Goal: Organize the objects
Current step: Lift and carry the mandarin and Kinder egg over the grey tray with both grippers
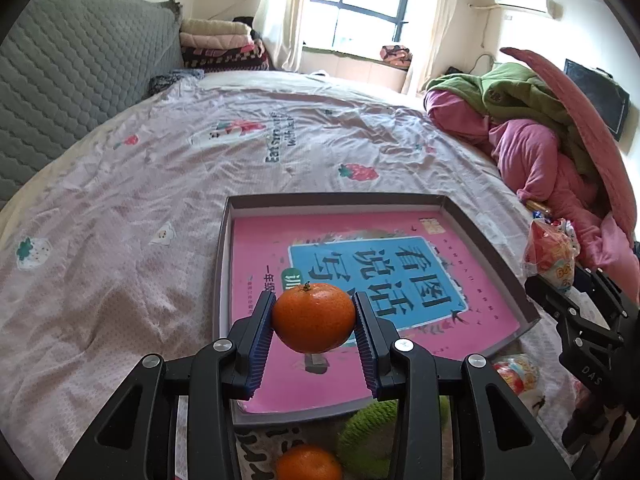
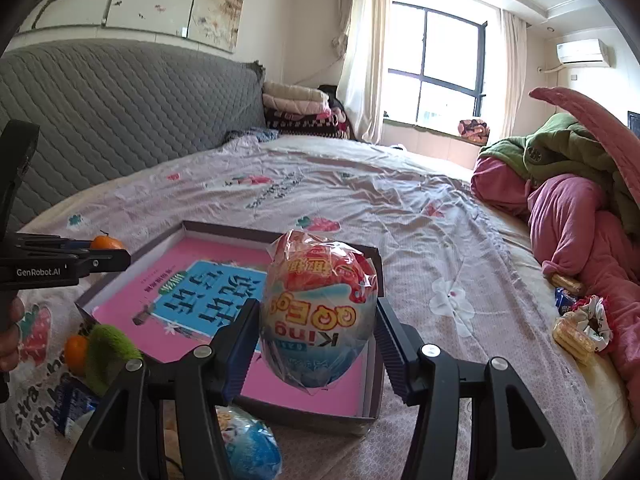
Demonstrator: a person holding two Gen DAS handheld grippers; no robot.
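My left gripper is shut on an orange mandarin and holds it above the near part of a shallow grey box. A pink book lies in the box. My right gripper is shut on a wrapped toy egg above the box's near right corner. The left gripper and its mandarin show at the left of the right wrist view. The egg shows at the right edge of the left wrist view.
On the bed near the box lie a second mandarin, a green fuzzy item, another wrapped egg and a blue packet. Biscuit packs and a scrunchie lie right. Piled quilts fill the right side.
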